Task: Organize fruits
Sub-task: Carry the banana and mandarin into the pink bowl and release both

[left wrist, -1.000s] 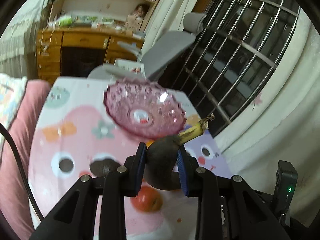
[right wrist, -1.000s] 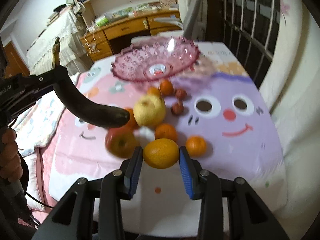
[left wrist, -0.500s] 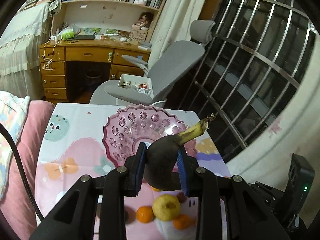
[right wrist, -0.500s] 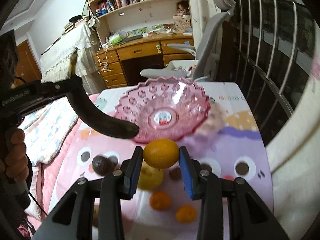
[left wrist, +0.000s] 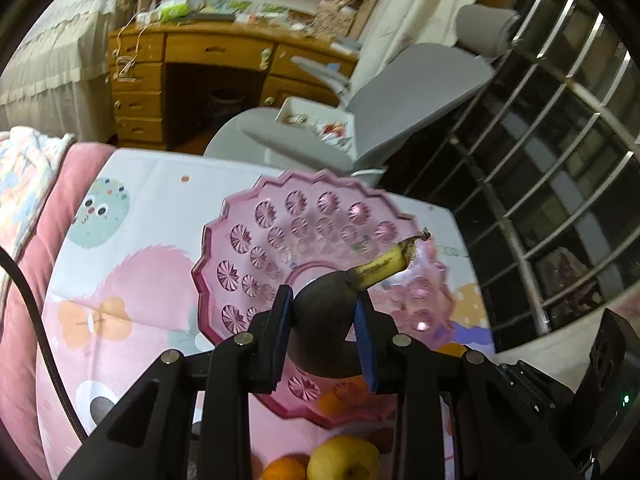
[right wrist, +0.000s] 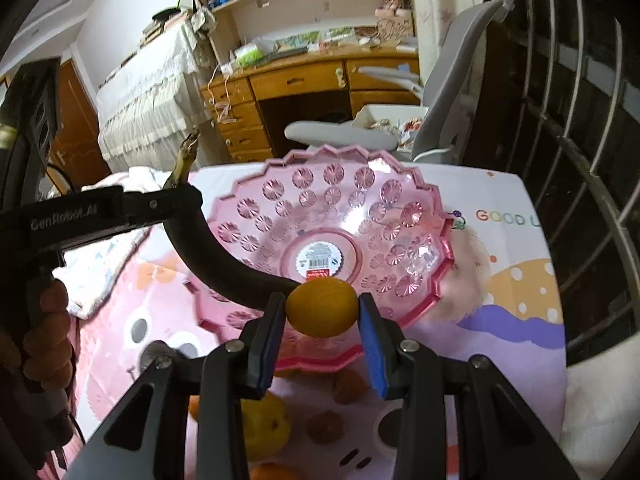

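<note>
My left gripper (left wrist: 323, 334) is shut on a blackened banana (left wrist: 320, 320) with a yellow stem, held above the near rim of the pink glass bowl (left wrist: 260, 248). In the right wrist view the banana (right wrist: 224, 268) curves over the bowl (right wrist: 400, 216) from the left. My right gripper (right wrist: 322, 326) is shut on an orange (right wrist: 322, 307), held above the bowl's near edge. The bowl is empty, with a sticker at its centre.
Loose fruit lies on the cartoon tablecloth (right wrist: 516, 304) in front of the bowl: a yellow apple (right wrist: 264, 428), small oranges (left wrist: 282, 469) and brown nuts (right wrist: 325, 426). A grey chair (left wrist: 400, 92) and a wooden desk (left wrist: 208, 60) stand behind. Window bars (right wrist: 580, 120) run along the right.
Both grippers moved forward toward the bowl with their fruit. The bowl now fills more of both views, and the banana and orange hang over its near edge.
</note>
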`<state>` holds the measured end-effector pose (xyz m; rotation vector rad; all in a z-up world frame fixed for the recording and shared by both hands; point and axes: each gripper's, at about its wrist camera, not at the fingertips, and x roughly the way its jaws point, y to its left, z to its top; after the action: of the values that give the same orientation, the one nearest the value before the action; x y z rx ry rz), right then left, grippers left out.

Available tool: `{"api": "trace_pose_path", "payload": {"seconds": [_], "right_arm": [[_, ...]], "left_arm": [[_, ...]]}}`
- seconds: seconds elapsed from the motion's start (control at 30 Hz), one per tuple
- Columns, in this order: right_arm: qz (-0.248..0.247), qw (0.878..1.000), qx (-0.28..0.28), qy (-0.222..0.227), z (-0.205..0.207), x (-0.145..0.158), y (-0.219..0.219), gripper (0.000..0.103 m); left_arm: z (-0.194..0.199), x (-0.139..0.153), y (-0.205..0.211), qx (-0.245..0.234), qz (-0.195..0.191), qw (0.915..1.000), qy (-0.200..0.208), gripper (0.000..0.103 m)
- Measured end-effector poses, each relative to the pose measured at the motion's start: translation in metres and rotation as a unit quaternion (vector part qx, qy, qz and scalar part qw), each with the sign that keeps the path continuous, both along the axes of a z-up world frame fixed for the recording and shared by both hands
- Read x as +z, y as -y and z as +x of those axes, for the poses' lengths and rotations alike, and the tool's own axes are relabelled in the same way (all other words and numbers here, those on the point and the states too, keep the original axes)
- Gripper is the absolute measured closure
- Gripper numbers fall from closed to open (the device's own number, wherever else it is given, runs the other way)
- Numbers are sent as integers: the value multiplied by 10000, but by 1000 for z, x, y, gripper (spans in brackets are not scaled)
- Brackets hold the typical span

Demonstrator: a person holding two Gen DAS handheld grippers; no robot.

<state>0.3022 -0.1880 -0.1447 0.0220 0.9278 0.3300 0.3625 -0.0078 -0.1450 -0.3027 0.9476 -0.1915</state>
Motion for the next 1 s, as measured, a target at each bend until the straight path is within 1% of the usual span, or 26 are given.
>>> {"api": "trace_pose_path", "payload": {"seconds": [0.13,0.23,0.3,0.33,0.37,0.4,0.47,0.53,0.57,0.6,0.63,0.67,0.7,0.9,1.0], "right_arm": [[-59,9998,75,-162,15,-17,2,66],[-18,9996,97,-246,20,-23,2,66],[1,9995,99,-309,22,-27,3,66],[8,9994,95,-322,23,-28,3,66],[18,9994,87,-331,24,-30,4,66],[21,9994,78,-336,25,-31,5,65],[-1,9993,49,-369,26,-34,7,65],[-22,9990,59,-451,29,-37,7,65],[-12,9989,59,-458,29,-38,8,63],[-1,9990,51,-452,29,-39,9,57],[5,9991,32,-425,29,-38,10,54],[15,9992,23,-393,28,-37,10,49],[27,9994,6,-350,27,-36,10,45],[91,9996,-44,-282,22,-28,10,45],[90,9996,-108,-226,17,-21,9,45]], "left_arm": [[17,-20,3,166,92,9995,-249,74],[26,-34,6,252,138,9987,-425,74],[29,-39,7,304,185,9982,-475,74],[29,-40,7,364,253,9981,-436,73],[30,-40,7,389,272,9980,-426,68],[31,-40,6,427,269,9978,-420,64],[33,-39,4,538,285,9972,-438,46],[32,-37,1,617,312,9969,-387,41],[31,-36,-1,619,289,9970,-356,40],[29,-34,-2,638,259,9971,-326,40],[28,-32,-3,666,242,9970,-305,38],[26,-30,-4,683,218,9970,-281,36],[23,-27,-6,686,200,9971,-249,36],[8,-10,-10,646,271,9975,3,36],[-3,-3,-13,589,246,9979,51,36]]}}
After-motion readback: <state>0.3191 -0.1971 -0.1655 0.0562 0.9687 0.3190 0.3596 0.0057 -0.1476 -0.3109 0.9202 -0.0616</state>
